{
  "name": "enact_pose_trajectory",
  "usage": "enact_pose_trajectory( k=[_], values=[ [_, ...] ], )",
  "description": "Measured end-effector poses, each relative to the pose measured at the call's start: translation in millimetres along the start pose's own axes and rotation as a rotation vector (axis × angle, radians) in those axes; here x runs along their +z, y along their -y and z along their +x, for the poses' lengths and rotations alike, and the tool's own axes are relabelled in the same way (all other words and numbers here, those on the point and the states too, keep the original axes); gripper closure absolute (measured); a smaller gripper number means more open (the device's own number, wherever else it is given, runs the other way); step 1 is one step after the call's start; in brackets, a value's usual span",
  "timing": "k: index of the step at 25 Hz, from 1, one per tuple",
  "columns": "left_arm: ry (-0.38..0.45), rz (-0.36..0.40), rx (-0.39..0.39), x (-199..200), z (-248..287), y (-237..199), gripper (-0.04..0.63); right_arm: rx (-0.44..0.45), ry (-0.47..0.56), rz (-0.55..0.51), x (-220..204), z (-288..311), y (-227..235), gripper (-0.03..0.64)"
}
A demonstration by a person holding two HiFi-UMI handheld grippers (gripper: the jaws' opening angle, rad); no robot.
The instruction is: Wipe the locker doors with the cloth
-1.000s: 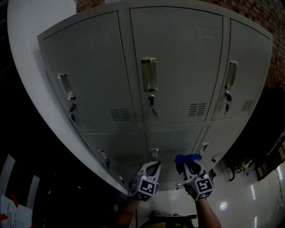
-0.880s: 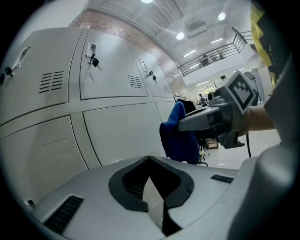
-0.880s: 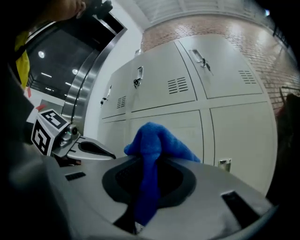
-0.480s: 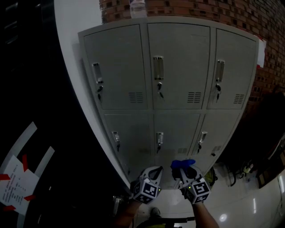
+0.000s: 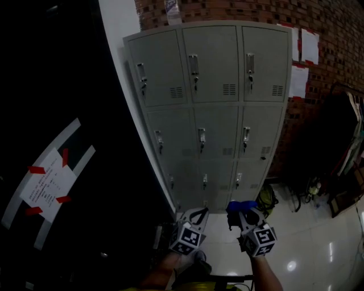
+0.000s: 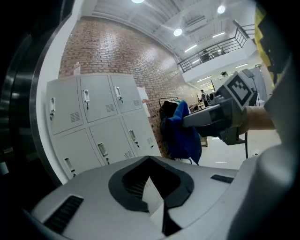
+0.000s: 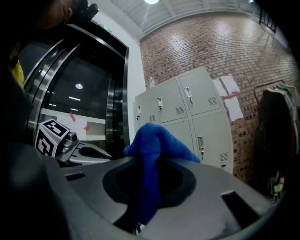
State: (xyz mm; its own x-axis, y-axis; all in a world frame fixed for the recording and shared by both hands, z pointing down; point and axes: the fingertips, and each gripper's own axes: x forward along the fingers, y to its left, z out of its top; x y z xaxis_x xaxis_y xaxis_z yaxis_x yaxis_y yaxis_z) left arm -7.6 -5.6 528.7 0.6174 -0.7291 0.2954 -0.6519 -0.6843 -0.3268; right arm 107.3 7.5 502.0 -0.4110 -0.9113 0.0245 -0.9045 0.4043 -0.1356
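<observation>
Lockers [image 5: 210, 85] look farther off than before, so I wipe nothing yet. Right gripper [image 5: 248, 216] jaws pinch the cloth [image 5: 242, 206]; left gripper [image 5: 196, 215] jaws pressed together, empty.

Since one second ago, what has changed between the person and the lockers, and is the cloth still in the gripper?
The person has drawn back from the lockers: earlier the upper doors filled the head view, now all three rows and the brick wall show. Nothing was taken or released. The right gripper still holds the blue cloth; the left gripper stays empty.
</observation>
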Motion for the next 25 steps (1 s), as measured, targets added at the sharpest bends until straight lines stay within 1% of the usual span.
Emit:
enact_pose_trajectory(
  k=[2, 4, 7, 9, 12, 16, 19, 21, 25],
  values=[
    [0.021, 0.021, 0.005, 7, -28, 19, 0.593, -0.026, 0.007, 0.015, -2, -32, -9, 0.552],
    [0.024, 0.042, 0.0, 9, -49, 34, 0.594, -0.042, 0.019, 0.039, -2, -55, -19, 0.552],
    [0.02, 0.065, 0.019, 11, -79, 43, 0.594, -0.057, 0.026, 0.024, 2, -80, -37, 0.552],
    [0.028, 0.063, 0.009, 8, -94, 50, 0.594, -0.066, 0.032, 0.013, 3, -93, -49, 0.552],
    [0.027, 0.062, -0.011, 1, -116, 58, 0.592, -0.078, 0.032, 0.028, 0, -107, -68, 0.552],
    [0.005, 0.037, 0.001, -12, -151, 60, 0.594, -0.075, 0.019, 0.032, -3, -121, -95, 0.552],
    [0.013, 0.023, 0.006, -21, -170, 61, 0.594, -0.064, 0.017, 0.038, -7, -125, -115, 0.552],
    [0.003, 0.017, 0.007, -28, -182, 64, 0.594, -0.056, 0.008, 0.031, -11, -133, -131, 0.552],
    [-0.017, 0.008, 0.023, -27, -203, 73, 0.594, -0.045, -0.01, 0.04, -15, -150, -146, 0.552]
  ],
)
